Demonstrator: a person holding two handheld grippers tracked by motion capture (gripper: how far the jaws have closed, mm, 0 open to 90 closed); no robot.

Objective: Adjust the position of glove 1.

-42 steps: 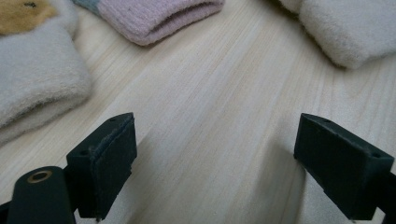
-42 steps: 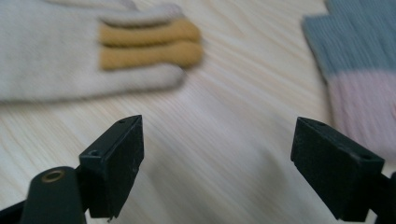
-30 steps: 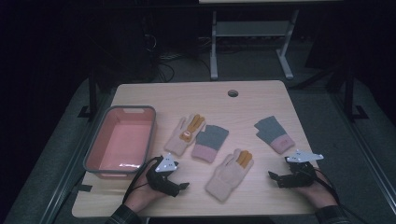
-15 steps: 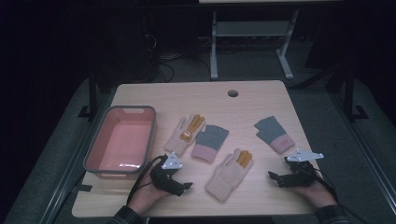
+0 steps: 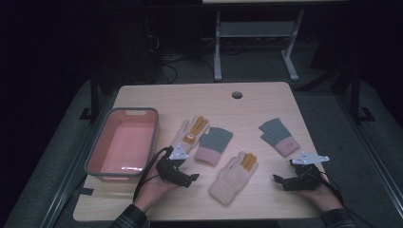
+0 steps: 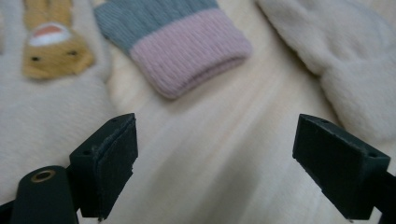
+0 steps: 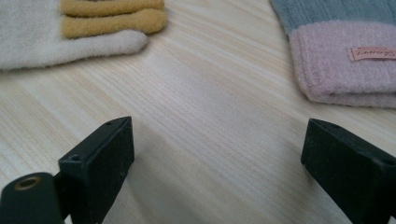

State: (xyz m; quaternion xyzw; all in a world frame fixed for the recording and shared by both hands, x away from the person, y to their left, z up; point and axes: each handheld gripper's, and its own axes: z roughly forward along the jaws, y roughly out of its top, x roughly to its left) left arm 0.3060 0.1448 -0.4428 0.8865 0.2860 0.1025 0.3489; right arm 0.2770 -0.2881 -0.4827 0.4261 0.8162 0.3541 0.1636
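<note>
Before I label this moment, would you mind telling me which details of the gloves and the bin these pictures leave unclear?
- Pink label on the grey and pink glove, right gripper view: its writing is too blurred to read.
- Cream glove with the animal face, left gripper view: fingers cut off by the top edge.
- Second cream glove, left gripper view: blurred and cut by the right edge.
- Small pale thing in the pink bin, high view: too small to identify.

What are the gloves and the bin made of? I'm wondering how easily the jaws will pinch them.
Cream glove: looks like soft fleece, with a fuzzy nap. Grey glove with pink cuff: ribbed knit, probably wool or acrylic, its stitch rows visible. Pink bin: seems to be rigid moulded plastic with a smooth, slightly glossy floor.
</note>
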